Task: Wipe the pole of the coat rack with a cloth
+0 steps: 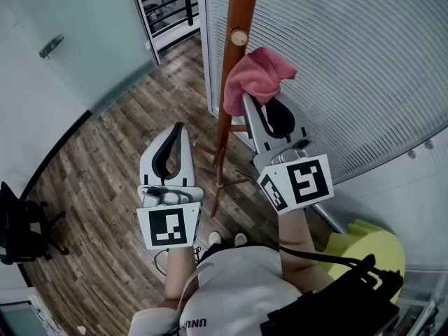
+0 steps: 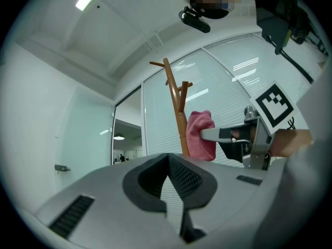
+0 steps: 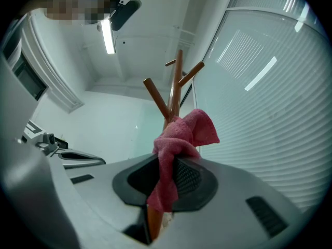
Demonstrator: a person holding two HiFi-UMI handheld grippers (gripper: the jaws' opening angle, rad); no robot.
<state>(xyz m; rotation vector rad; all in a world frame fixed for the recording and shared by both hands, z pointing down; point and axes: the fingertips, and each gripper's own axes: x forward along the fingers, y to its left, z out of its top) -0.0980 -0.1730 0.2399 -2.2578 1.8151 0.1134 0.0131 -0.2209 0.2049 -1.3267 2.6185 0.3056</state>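
**Right tool clenched on cloth at coat rack pole; left tool idle**

1. Right tool: the jaws are clenched on a pink terry cloth. The cloth is bunched between the jaw pads. One loose end hangs down through the jaw opening and the rest bulges above the fingertips.

2. Cloth position: in the head view, the cloth sits against the right side of the reddish-brown wooden coat rack pole, just below a round-ended peg. In the right gripper view, the pole runs directly behind the cloth and shows again in the gap beneath the jaws. Its angled pegs fan out above the cloth.

3. Left tool: the jaws are closed together with nothing between them. In the head view, this tool is held lower than the right tool and to the left of the pole, apart from both pole and cloth. Its camera faces the pole, the cloth and the right tool from the side.

4. Surroundings: the coat rack stands on a wood-plank floor on splayed legs, close to a glass wall with horizontal stripes. A frosted glass door is at upper left and a black office chair at the left edge.
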